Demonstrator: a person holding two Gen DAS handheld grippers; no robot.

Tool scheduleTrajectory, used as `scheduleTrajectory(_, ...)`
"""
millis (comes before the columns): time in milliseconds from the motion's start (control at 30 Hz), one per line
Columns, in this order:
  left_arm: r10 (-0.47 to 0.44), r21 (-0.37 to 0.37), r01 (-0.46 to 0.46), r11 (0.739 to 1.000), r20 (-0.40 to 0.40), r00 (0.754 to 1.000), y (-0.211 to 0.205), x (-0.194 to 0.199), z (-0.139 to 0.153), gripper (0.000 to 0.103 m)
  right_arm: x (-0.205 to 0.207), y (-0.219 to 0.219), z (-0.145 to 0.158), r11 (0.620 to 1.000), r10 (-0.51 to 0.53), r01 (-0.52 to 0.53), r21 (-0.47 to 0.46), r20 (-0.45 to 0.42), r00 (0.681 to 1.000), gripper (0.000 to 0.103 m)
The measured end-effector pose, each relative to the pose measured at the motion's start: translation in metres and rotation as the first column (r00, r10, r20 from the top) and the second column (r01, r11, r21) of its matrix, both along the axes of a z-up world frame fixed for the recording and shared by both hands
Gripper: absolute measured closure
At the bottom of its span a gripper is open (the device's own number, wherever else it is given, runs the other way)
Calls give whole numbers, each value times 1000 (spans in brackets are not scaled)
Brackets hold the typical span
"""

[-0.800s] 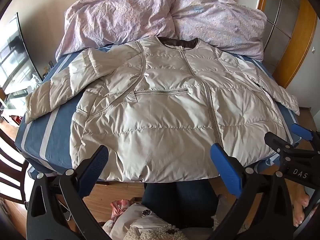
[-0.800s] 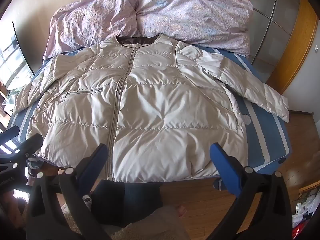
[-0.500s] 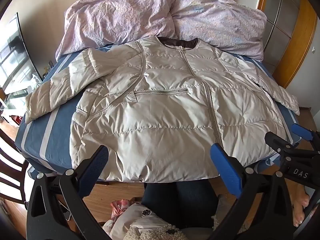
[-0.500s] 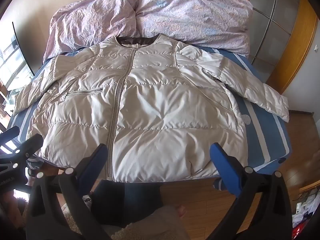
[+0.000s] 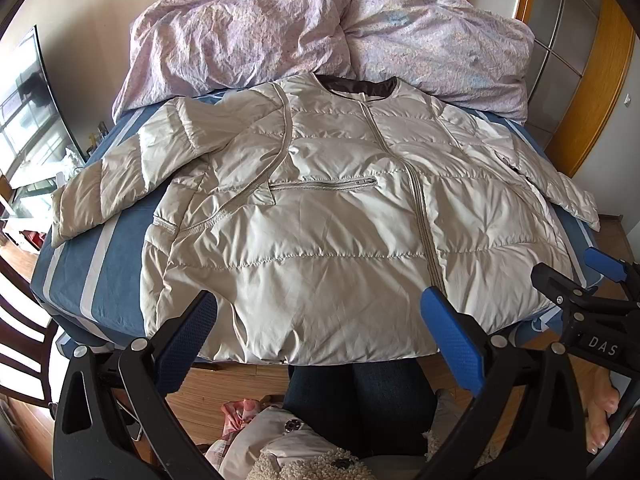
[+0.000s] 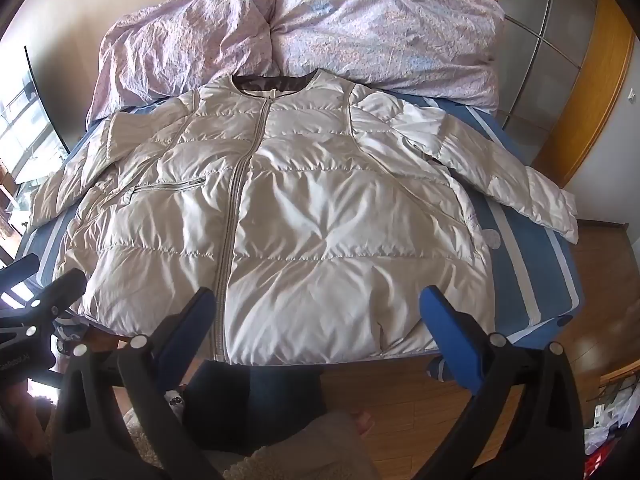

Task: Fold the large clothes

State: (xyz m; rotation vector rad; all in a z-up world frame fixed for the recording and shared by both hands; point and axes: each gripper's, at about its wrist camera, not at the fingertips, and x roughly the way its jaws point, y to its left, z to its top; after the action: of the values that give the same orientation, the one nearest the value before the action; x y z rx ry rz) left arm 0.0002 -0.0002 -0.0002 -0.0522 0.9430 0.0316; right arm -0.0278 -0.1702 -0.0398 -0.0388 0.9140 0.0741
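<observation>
A beige quilted puffer jacket (image 5: 328, 224) (image 6: 304, 220) lies front up and zipped on the bed, collar toward the pillows, both sleeves spread out sideways, hem at the near bed edge. My left gripper (image 5: 318, 324) hovers open above the hem, left of the zipper, with nothing between its blue pads. My right gripper (image 6: 318, 324) hangs open over the hem right of the zipper, also holding nothing. The right gripper (image 5: 592, 280) shows at the right edge of the left wrist view, and the left gripper (image 6: 36, 288) at the left edge of the right wrist view.
The bed has a blue striped sheet (image 5: 80, 272) (image 6: 532, 280) and a crumpled pink duvet (image 5: 320, 28) (image 6: 300, 28) at the head. A person's dark trousers (image 5: 360, 404) and bare foot (image 5: 604, 412) stand on wooden floor. Wooden closet doors (image 6: 592, 80) are right; a dark chair (image 5: 20, 340) is left.
</observation>
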Motion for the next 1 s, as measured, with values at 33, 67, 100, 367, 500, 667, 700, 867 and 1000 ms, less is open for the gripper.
scheduleTrajectory(33, 0, 0, 0, 1000, 0, 1000, 0, 0, 0, 1, 0, 0, 0, 1000, 0, 0, 0, 1, 1000, 2)
scheduleTrajectory(67, 1, 0, -1, 1000, 0, 1000, 0, 0, 0, 1, 0, 0, 0, 1000, 0, 0, 0, 1, 1000, 2)
scheduleTrajectory(100, 0, 0, 0, 1000, 0, 1000, 0, 0, 0, 1, 0, 0, 0, 1000, 0, 0, 1, 1, 1000, 2)
scheduleTrajectory(367, 1, 0, -1, 1000, 1, 1000, 0, 0, 0, 1, 0, 0, 0, 1000, 1, -1, 0, 2, 1000, 2)
scheduleTrajectory(500, 2, 0, -2, 1000, 1, 1000, 0, 0, 0, 1, 1, 0, 1, 1000, 0, 0, 2, 2, 1000, 2)
scheduleTrajectory(667, 2, 0, -2, 1000, 1, 1000, 0, 0, 0, 1, 1, 1, 1, 1000, 1, -1, 2, 3, 1000, 2)
scheduleTrajectory(700, 1, 0, -1, 1000, 0, 1000, 0, 0, 0, 1, 1, 1, 1, 1000, 1, -1, 1, 3, 1000, 2)
scheduleTrajectory(867, 1, 0, -1, 1000, 1, 1000, 0, 0, 0, 1, 1, 2, 1, 1000, 2, -2, 0, 2, 1000, 2)
scheduleTrajectory(1000, 1, 1, -1, 1000, 1, 1000, 0, 0, 0, 1, 2, 2, 1, 1000, 0, 0, 1, 2, 1000, 2)
